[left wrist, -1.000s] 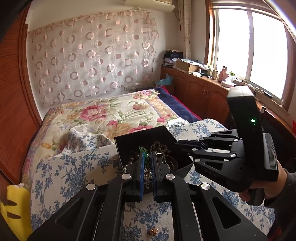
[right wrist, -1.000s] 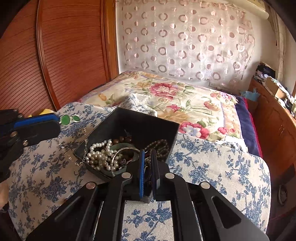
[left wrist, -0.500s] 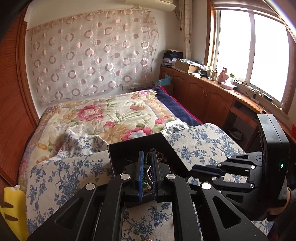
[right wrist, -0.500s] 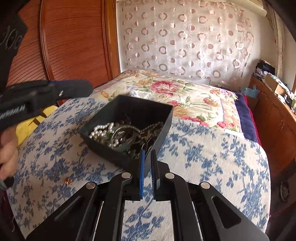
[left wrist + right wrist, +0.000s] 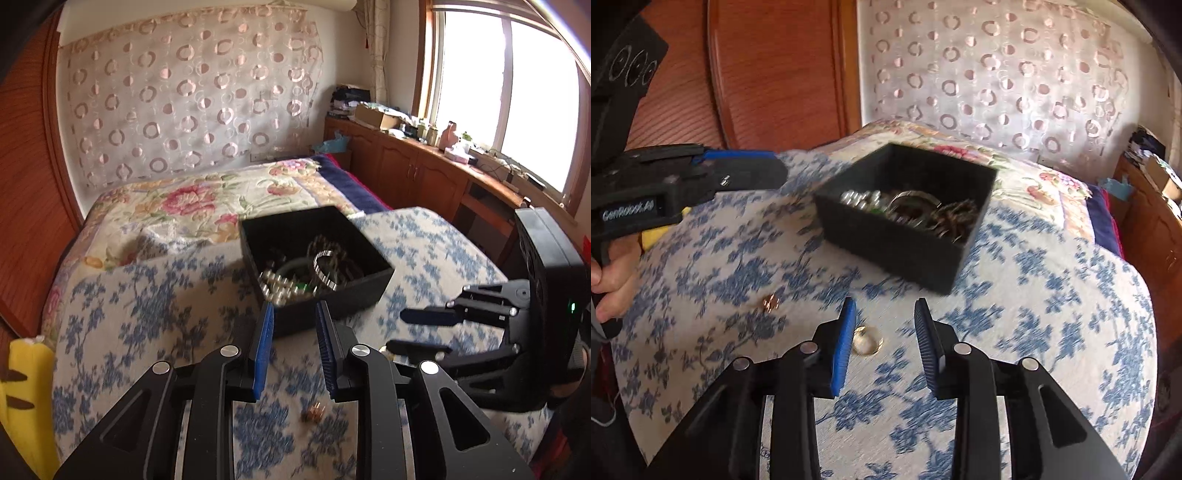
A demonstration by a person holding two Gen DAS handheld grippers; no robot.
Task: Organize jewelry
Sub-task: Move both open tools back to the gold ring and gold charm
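Note:
A black box (image 5: 354, 291) (image 5: 886, 240) holds pearls, bangles and bead strings; it sits on a blue-flowered cloth. My left gripper (image 5: 293, 314) is open and empty, just short of the box's near wall. A small copper piece (image 5: 313, 412) (image 5: 771, 303) lies on the cloth beneath it. My right gripper (image 5: 884, 310) is open and empty, above the cloth in front of the box. A gold ring (image 5: 867, 341) lies between its fingers on the cloth. The right gripper also shows in the left wrist view (image 5: 413, 330).
The flowered cloth (image 5: 1052, 317) covers a rounded surface that drops off at its edges. A floral bed (image 5: 192, 206) lies behind. A wooden wardrobe (image 5: 768, 74) is to the left, cabinets (image 5: 424, 173) and a window to the right. A yellow object (image 5: 26, 387) sits at the far left.
Both grippers have opened and pulled back from the box. The green piece held by the left gripper a second ago now lies in the box.

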